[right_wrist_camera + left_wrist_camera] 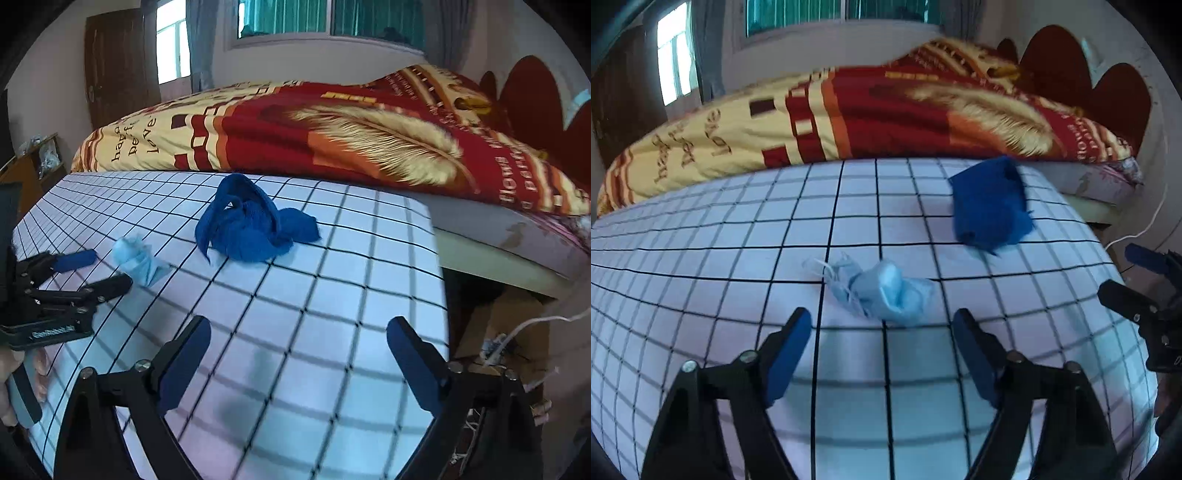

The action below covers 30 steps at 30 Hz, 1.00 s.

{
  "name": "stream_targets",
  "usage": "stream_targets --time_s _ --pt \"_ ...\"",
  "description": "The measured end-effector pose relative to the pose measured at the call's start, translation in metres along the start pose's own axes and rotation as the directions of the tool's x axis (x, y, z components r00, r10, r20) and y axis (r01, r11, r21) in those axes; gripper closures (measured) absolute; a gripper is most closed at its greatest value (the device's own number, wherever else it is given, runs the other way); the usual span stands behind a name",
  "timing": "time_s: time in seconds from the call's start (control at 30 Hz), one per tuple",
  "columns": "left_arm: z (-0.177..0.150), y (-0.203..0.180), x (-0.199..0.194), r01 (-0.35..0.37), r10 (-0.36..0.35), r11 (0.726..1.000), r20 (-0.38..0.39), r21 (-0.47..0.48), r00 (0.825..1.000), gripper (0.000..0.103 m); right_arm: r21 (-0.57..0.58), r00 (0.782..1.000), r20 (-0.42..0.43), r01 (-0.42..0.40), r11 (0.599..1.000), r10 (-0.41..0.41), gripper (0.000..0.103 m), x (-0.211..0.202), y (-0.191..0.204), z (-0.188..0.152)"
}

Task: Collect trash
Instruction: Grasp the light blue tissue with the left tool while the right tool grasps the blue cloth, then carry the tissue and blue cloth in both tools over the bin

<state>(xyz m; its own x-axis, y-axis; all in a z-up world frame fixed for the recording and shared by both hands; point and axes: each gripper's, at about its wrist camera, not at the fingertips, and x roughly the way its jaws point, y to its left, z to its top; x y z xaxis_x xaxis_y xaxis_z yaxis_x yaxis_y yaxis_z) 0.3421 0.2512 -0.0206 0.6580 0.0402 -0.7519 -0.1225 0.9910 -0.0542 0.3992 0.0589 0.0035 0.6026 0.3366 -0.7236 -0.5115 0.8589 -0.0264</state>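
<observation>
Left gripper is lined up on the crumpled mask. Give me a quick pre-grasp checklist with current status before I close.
1. Left gripper open wide enough for the mask: ok, jaws spread apart and empty.
2. Crumpled face mask between the finger lines: ok, it lies just ahead of the fingertips, roughly centred.
3. Fingers already around the mask: not ok, the tips sit short of it; advance first.
4. Blue cloth clear of the grasp path: ok, it lies farther back and to the right, apart from the mask.
5. Right gripper out of the way: ok, open, empty, off to the side.
6. Trash bin location: cannot tell, none is visible in either view.
</observation>
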Motion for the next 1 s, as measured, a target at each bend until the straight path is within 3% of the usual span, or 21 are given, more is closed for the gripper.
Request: stream_targets --time_s 0.07,0.1,0.2,0.43,0.5,0.57,0.73,1.0 --pt "0.007 0.004 0.017 0.007 -0.007 1.000 -0.032 -0.008 0.999 0.035 -0.007 1.000 -0.013 -0.019 1.000 0.019 0.012 0.017 0.003 0.009" --pt "0.009 0.006 0.024 0.019 -0.020 1.000 -0.048 -0.007 0.999 0.048 -0.009 0.999 -0.019 -0.030 0.999 0.030 0.012 0.026 0.006 0.013" --pt "0.015 0.008 0.030 0.023 -0.022 0.999 -0.043 0.026 0.999 0.069 -0.015 0.998 -0.031 -0.063 0.998 0.062 0.012 0.045 0.014 0.026" --pt "0.015 0.035 0.013 0.048 -0.048 0.999 0.012 -0.002 0.999 0.073 -0.027 0.992 -0.073 -0.103 0.994 0.101 0.016 0.090 0.037 0.056" --pt "0.015 0.037 0.009 0.045 -0.045 0.999 0.019 0.002 0.999 0.073 -0.020 0.985 -0.114 -0.131 0.991 0.128 0.064 0.101 0.040 0.056" --pt "0.013 0.038 0.006 0.051 -0.051 0.999 0.025 0.004 0.998 0.075 -0.033 0.987 -0.106 -0.122 0.992 0.118 0.078 0.097 0.043 0.053" --pt "0.004 0.027 -0.009 0.083 -0.083 0.996 0.044 0.013 0.996 0.075 -0.047 0.989 -0.075 -0.128 0.991 0.124 0.082 0.065 0.044 0.034" --pt "-0.018 -0.013 -0.052 0.136 -0.144 0.986 0.082 0.095 0.986 0.075 -0.028 0.996 0.006 -0.093 0.995 0.093 0.083 -0.024 0.035 -0.011"
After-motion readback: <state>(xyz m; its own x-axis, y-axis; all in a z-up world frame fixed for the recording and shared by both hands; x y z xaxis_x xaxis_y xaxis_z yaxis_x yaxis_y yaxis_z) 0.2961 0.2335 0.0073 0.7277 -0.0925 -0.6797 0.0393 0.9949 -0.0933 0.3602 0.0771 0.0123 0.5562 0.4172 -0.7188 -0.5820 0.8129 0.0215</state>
